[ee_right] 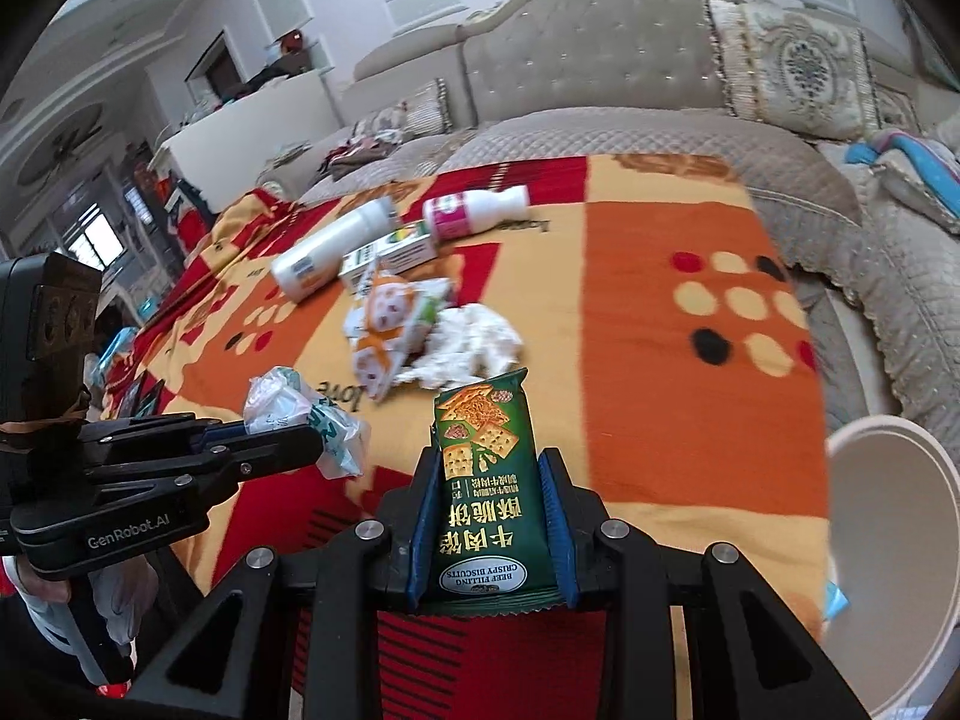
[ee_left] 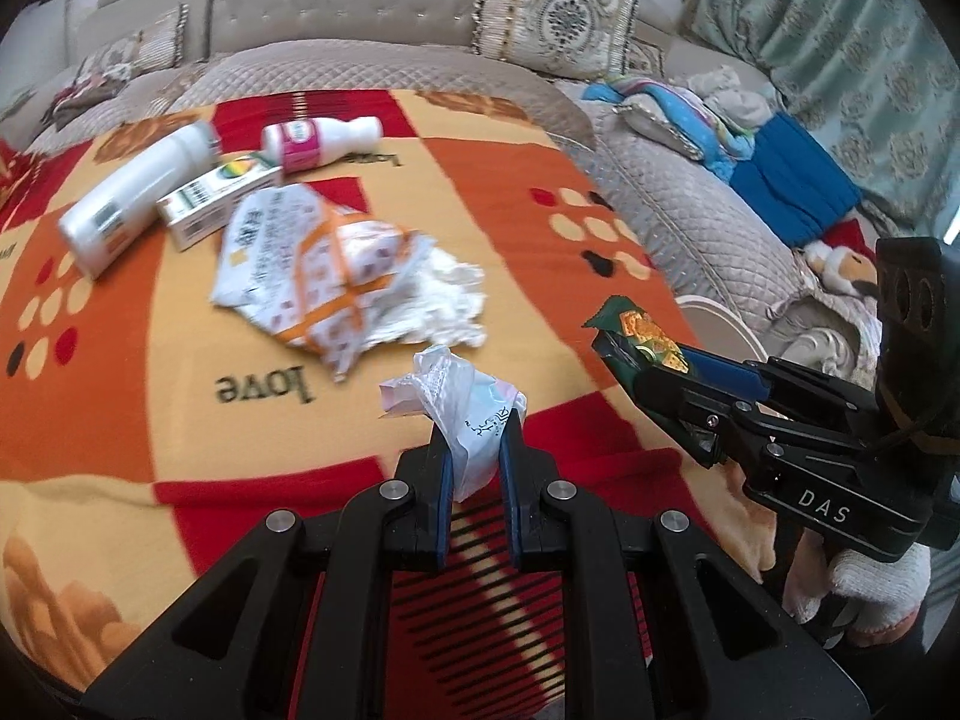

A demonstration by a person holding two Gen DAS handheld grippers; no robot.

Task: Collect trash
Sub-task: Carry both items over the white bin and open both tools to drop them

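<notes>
Over the near edge of the orange, red and cream patterned blanket (ee_left: 150, 396), I hold both tools above the cloth. My left gripper (ee_left: 474, 468) has its blue-padded fingers (ee_left: 445, 480) drawn in tight on a crumpled white plastic wrapper (ee_left: 462, 414), which sticks up out of the grip. My right gripper (ee_right: 491, 516) is likewise closed around a green foil biscuit packet printed with square crackers (ee_right: 483, 480), held upright between the pads (ee_right: 555, 516); from the left camera I see it off to the right, near the blanket's right edge. Toward the middle of the blanket lies a flattened white paper bag with orange bands (ee_left: 312, 270), and a wad of crumpled white tissue (ee_left: 441, 300) touches its right side. Beyond them, near the far left corner, a white plastic bottle (ee_left: 135, 198) lies on its side beside a small white and green carton (ee_left: 219, 204), with a white bottle bearing a pink label (ee_left: 315, 141) just behind. A round white bin (ee_right: 888, 540) sits off the blanket's right edge, just beside the right gripper. A beige quilted sofa (ee_left: 372, 6) carries the blanket.
</notes>
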